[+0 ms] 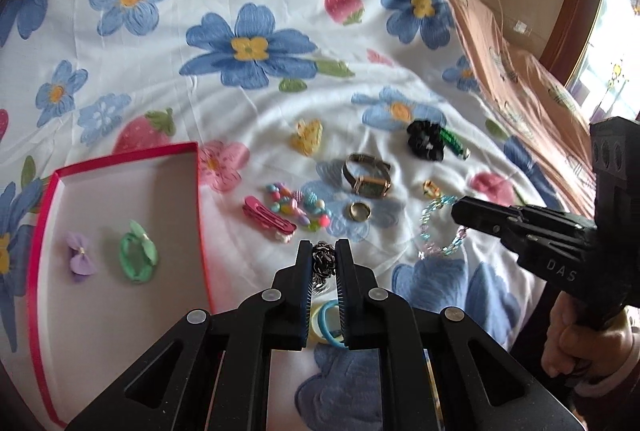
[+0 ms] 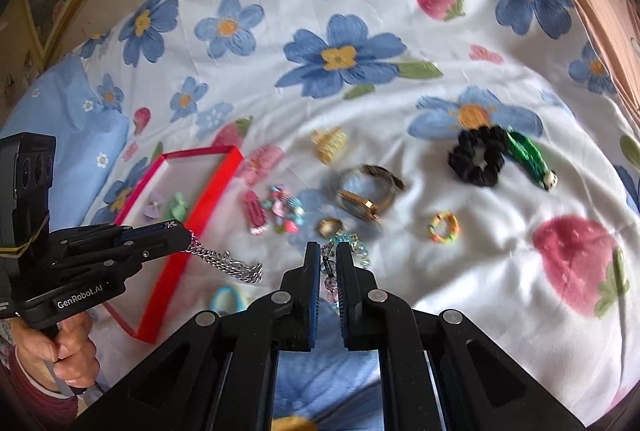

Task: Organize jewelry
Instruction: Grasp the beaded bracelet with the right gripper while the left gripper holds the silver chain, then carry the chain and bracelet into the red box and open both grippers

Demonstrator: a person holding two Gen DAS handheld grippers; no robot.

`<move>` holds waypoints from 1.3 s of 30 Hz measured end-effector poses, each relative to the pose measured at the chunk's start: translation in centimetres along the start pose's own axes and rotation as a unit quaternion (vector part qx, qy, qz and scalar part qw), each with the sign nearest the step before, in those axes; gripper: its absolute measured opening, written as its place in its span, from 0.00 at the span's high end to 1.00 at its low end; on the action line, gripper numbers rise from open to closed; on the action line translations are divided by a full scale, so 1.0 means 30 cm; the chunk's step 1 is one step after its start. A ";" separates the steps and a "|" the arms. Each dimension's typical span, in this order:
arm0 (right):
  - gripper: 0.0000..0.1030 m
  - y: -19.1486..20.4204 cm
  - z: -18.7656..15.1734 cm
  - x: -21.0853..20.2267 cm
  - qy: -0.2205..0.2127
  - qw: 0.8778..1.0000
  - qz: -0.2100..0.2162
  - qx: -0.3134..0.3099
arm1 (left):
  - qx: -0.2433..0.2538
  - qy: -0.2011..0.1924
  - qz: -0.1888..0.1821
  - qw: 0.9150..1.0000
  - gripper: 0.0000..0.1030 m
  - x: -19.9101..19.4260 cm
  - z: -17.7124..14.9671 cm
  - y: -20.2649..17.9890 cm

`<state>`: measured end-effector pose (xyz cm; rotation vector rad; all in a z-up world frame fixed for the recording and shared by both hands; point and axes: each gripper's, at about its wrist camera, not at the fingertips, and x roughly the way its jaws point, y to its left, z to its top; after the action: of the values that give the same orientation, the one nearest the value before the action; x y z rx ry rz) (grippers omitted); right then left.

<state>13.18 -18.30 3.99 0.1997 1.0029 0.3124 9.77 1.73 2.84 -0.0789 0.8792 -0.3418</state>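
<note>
Silver chain (image 2: pixel 224 263) pinched in left claw (image 1: pixel 324 259); right claw (image 2: pixel 329 263) clamps bead bracelet (image 1: pixel 438 227).

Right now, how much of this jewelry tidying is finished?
Only started. The red-rimmed box holds just a purple bow clip and a green hair tie. The left gripper is closed on a silver chain; the right gripper pinches a pastel crystal bead bracelet. Left on the bedsheet: gold watch, gold ring, black scrunchie, pink clip, others.
</note>
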 end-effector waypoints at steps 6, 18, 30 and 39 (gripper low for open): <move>0.93 0.069 0.035 -0.022 -0.015 1.000 0.014 -0.019 | -0.008 -0.033 -0.003 0.999 0.91 -0.120 0.006 0.036; 0.93 0.243 0.090 0.010 -0.017 0.996 0.066 -0.052 | -0.041 -0.075 0.015 0.996 0.91 -0.281 -0.029 0.156; 0.93 0.492 0.089 0.127 0.012 0.987 0.126 -0.100 | -0.089 -0.080 0.047 0.992 0.91 -0.330 -0.074 0.302; 0.93 0.649 0.064 0.259 0.049 0.978 0.165 -0.118 | -0.120 -0.067 0.059 0.989 0.91 -0.308 -0.107 0.398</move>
<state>15.47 2.62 4.78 0.1352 1.0203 0.7475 4.99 16.21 5.16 -0.2678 0.7837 -0.1170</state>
